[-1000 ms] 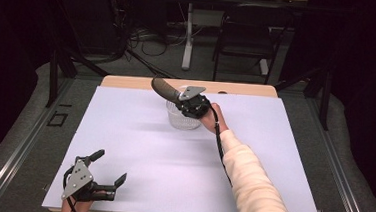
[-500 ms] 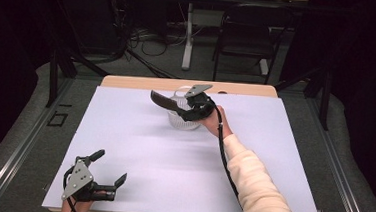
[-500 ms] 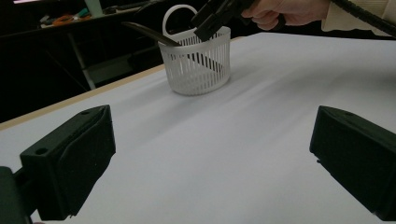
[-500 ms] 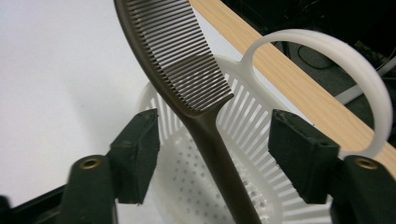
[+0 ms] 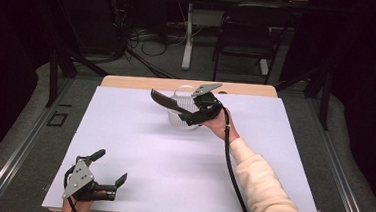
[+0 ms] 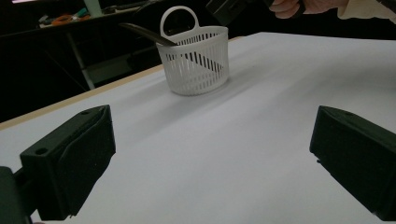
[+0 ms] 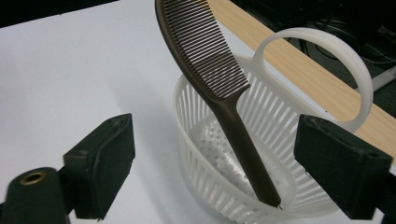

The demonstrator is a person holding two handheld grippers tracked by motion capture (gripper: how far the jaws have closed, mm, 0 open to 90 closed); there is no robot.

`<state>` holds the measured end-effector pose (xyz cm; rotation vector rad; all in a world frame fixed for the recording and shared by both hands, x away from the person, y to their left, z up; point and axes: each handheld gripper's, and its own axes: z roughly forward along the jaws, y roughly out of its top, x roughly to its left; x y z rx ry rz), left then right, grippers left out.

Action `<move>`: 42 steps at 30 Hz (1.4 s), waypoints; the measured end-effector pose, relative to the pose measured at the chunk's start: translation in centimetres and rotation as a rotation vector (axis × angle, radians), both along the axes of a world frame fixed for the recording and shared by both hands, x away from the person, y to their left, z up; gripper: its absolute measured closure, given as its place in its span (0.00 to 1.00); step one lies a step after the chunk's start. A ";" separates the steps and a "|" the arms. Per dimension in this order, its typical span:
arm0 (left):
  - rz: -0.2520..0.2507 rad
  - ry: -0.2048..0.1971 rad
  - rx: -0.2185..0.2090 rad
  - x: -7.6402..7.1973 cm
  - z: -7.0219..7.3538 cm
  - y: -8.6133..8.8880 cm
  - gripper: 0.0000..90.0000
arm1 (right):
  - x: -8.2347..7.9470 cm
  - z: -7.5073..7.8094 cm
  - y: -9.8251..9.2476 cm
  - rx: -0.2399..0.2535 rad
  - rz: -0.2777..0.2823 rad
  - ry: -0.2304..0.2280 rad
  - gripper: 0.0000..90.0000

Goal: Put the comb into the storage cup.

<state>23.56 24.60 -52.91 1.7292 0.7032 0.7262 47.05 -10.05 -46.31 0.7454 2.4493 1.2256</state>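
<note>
The comb (image 7: 219,88) stands handle-down in the basket (image 7: 224,186), between and just beyond the right gripper's (image 7: 210,172) jaws, touching neither; its toothed half leans out over the rim, away from the handle loop. It is dark brown, one piece, with fine close teeth along one edge and a plain tapered handle whose tip rests on the perforated floor. We judge it light, stiff and rather smooth; the handle just below the teeth is the best place to take hold, flat faces against the pads, since the teeth would flex or slip.

The basket is white slotted plastic, round, with one upright loop on the side beyond the far jaw. We judge it light enough to tip or slide if the comb is levered against its rim.

The right gripper's jaws stand wide apart with nothing pressed between them; they have just been opening, and the comb lies free of them.

In the high view the left gripper (image 5: 106,173) rests near the table's (image 5: 138,147) close edge, well apart from the basket (image 5: 183,110), jaws apart and empty.
</note>
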 end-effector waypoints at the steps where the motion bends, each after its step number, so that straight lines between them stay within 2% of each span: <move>1: 0.000 0.000 0.000 0.0 0.0 0.0 0.00 | -0.1 0.1 -0.1 -0.001 0.004 0.009 0.10; 11: -0.002 0.001 0.000 0.0 0.0 -0.1 0.00 | -1.5 1.3 -1.2 0.006 0.019 0.041 0.01; 19: -0.001 0.001 0.000 0.0 0.0 -0.1 0.00 | -2.7 2.0 -2.1 0.017 0.027 0.041 0.00; 42: -0.001 0.003 0.003 0.1 0.0 -0.1 0.00 | -5.8 1.4 -5.3 -0.004 0.018 0.043 0.00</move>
